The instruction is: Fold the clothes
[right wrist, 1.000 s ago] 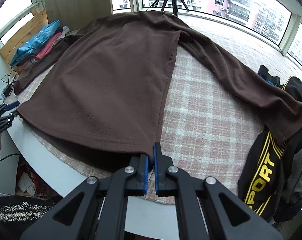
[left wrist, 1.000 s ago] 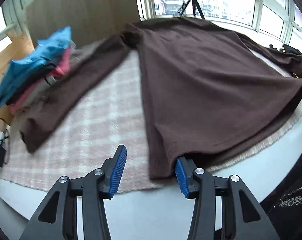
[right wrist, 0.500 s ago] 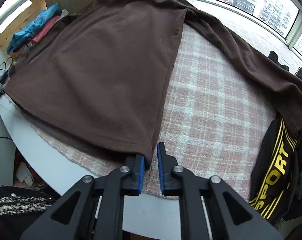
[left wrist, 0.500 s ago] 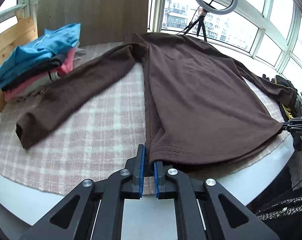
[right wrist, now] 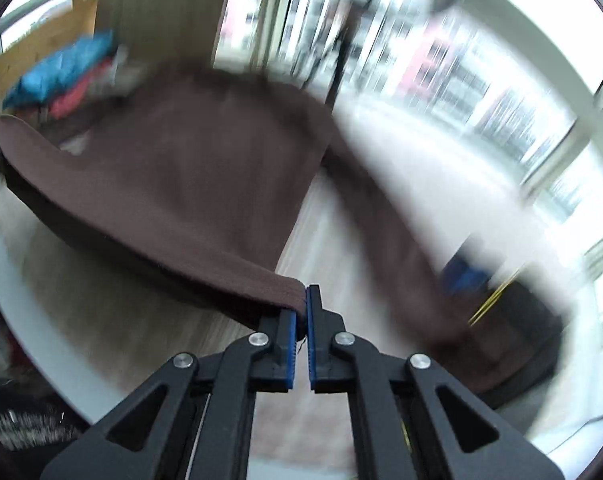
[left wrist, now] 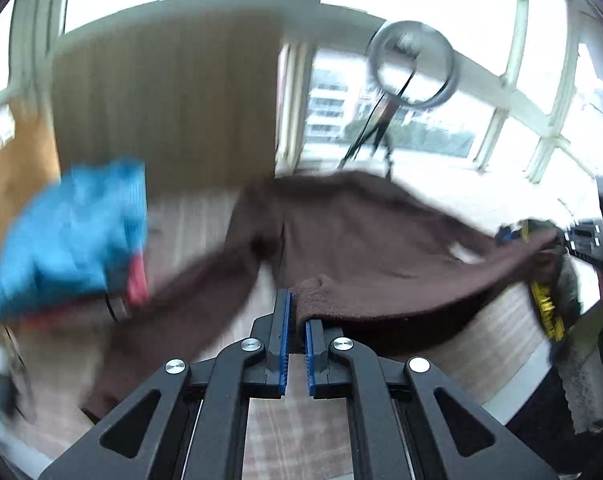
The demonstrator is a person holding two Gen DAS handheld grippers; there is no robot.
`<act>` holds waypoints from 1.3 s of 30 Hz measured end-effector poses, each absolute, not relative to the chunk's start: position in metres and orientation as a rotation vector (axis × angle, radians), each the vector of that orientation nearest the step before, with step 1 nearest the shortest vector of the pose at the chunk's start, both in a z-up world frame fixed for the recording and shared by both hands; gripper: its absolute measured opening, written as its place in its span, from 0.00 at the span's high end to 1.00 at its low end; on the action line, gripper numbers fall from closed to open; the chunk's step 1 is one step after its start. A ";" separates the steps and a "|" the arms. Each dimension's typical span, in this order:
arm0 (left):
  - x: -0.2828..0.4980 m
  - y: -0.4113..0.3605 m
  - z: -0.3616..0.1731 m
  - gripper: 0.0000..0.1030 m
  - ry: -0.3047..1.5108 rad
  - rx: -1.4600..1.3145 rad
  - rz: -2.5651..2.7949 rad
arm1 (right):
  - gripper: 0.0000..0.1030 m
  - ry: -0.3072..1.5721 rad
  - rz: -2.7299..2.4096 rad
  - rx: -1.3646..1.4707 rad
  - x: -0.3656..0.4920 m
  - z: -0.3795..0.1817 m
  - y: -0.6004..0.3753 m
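A brown long-sleeved top [left wrist: 373,248] lies partly on a pink checked cloth [left wrist: 205,216], its hem lifted off the table. My left gripper [left wrist: 296,312] is shut on the hem's left corner. My right gripper [right wrist: 301,304] is shut on the hem's right corner; the top [right wrist: 189,176] sags between the two corners. The right gripper also shows at the right edge of the left wrist view [left wrist: 589,236]. One sleeve [left wrist: 173,312] trails down left, the other [right wrist: 405,248] trails right. Both views are motion-blurred.
A stack of folded clothes, blue on top [left wrist: 73,232], sits at the table's left. A black and yellow garment [left wrist: 549,308] hangs at the right edge. A ring light on a tripod [left wrist: 413,68] stands by the windows behind the table.
The left gripper closed on the hem corner. Both grippers have lifted the hem up off the table and carried it toward the collar, tilting the cameras up.
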State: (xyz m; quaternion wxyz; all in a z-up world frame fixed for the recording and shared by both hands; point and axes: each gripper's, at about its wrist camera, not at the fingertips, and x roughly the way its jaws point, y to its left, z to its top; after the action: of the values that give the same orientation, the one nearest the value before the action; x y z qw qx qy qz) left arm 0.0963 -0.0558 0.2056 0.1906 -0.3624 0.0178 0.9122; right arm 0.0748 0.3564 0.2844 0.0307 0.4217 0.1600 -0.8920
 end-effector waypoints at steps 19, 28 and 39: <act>0.189 -0.074 0.029 0.94 0.110 -1.748 2.235 | 0.96 0.429 -2.424 1.728 0.164 0.128 0.339; 0.208 -0.063 0.024 0.89 0.133 -1.796 2.127 | 0.95 0.472 -2.279 1.807 0.175 0.112 0.336; 0.134 -0.104 0.092 0.87 0.004 -1.596 2.357 | 0.60 -0.026 -2.506 1.487 0.130 0.220 0.399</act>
State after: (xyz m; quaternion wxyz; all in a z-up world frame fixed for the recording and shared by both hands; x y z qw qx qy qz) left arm 0.1341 -0.1040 0.0915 0.1467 -0.5546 0.0015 0.8191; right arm 0.1304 0.3986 0.2197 0.1135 0.5071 -0.0090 -0.8543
